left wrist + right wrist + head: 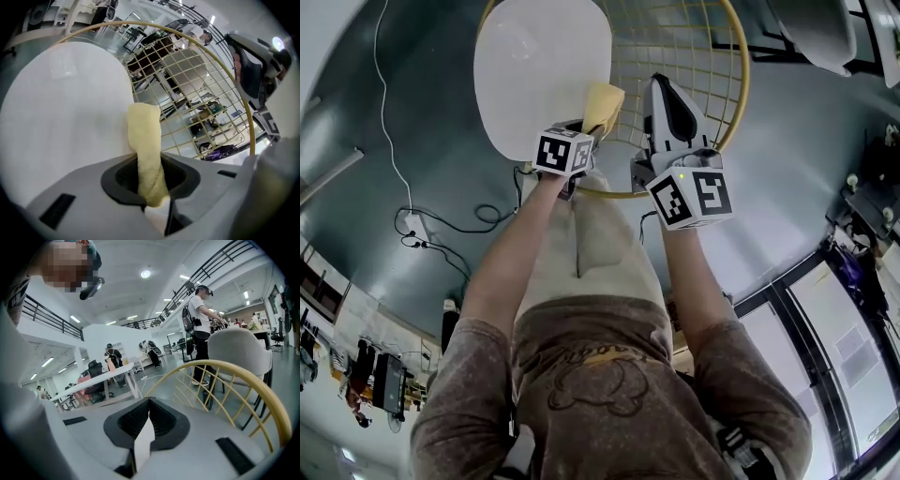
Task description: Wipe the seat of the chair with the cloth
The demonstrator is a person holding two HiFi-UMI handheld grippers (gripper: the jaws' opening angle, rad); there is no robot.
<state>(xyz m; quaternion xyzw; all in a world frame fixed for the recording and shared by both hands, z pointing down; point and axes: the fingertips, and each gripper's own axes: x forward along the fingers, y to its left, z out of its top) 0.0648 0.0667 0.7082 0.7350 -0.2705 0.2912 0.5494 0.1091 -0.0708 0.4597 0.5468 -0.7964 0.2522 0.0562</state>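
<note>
- The left gripper (151, 180) is squeezed tight on the yellow cloth (144, 140), so the cloth cannot slip out when it is rubbed on the chair
- The cloth is rolled up long and thin, and most of it sticks out past the jaws; I think this is so the soft part meets the chair and not the hard gripper
- The tip of the cloth is at the right edge of the white seat (61, 117), just where the seat meets the wire back (201, 89); I cannot tell if it is touching the seat
- The left gripper points over the seat from its near side, which lets the person push the cloth forward and pull it back
- The right gripper (148, 411) is pinched closed with nothing in it, as it has no job with the cloth
- It hangs to the right of the seat, above the wire back and near the yellow rim (225, 373), likely so it is out of the way of the wiping hand
- The wiping looks like it is only at the start, as the cloth is at the edge and the big white part to the left is untouched
- The next move should press the cloth down and slide it left across the seat
- One thing to watch is that the cloth could catch in the wire squares right of the seat
</note>
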